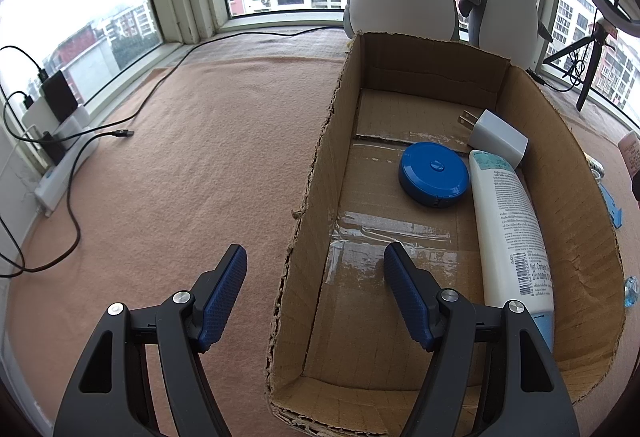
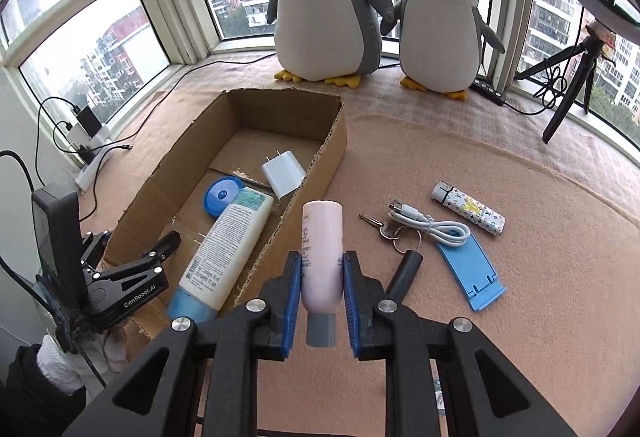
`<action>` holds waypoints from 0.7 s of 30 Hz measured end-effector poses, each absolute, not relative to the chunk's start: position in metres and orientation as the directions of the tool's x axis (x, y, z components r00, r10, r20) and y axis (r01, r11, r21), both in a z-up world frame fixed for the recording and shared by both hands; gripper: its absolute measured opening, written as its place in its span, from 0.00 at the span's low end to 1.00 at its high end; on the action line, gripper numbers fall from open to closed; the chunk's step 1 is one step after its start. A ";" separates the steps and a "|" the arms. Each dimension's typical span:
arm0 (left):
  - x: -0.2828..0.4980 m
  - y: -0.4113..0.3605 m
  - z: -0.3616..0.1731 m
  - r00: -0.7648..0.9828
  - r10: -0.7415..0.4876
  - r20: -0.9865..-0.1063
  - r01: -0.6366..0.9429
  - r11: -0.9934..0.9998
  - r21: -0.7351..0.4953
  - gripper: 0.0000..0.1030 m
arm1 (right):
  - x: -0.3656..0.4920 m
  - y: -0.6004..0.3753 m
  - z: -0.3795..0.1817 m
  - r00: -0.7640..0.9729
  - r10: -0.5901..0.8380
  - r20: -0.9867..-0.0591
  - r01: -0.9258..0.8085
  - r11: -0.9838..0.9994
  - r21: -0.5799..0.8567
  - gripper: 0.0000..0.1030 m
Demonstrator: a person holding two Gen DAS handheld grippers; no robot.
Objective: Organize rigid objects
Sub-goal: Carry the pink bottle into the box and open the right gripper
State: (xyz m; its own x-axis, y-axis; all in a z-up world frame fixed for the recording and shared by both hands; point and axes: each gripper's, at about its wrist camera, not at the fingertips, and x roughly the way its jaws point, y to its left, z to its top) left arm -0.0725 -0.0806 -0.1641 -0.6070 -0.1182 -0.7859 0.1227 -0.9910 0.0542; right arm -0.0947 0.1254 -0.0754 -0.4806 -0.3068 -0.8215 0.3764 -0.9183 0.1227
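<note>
Right gripper (image 2: 319,291) is clamping pink tube (image 2: 322,253) low near its cap; light, smooth, squashy, likely slipping. Left gripper (image 1: 316,277) is hanging released over cardboard box (image 1: 592,221).

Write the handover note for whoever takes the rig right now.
Right gripper: shut on the pink bottle, held above the mat by the cardboard box.
Left gripper: open, empty, jaws straddling the box's left wall.
Done: white tube, blue round case and white charger lie in the box.
Left: pink bottle, then the keys, white cable, patterned lighter, blue stand and black handle on the mat.
</note>
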 end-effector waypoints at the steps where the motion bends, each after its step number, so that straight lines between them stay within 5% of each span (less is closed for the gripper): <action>1: -0.072 -0.081 -0.164 -0.607 -0.117 -0.786 0.122 -0.991 0.053 0.69 | -0.097 0.122 -0.073 -0.484 -0.315 -0.816 0.376 -0.918 0.131 0.18; 21: -0.072 -0.079 -0.165 -0.608 -0.114 -0.786 0.122 -0.991 0.050 0.69 | -0.116 0.071 -0.092 -0.461 -0.333 -0.823 0.407 -0.903 0.138 0.18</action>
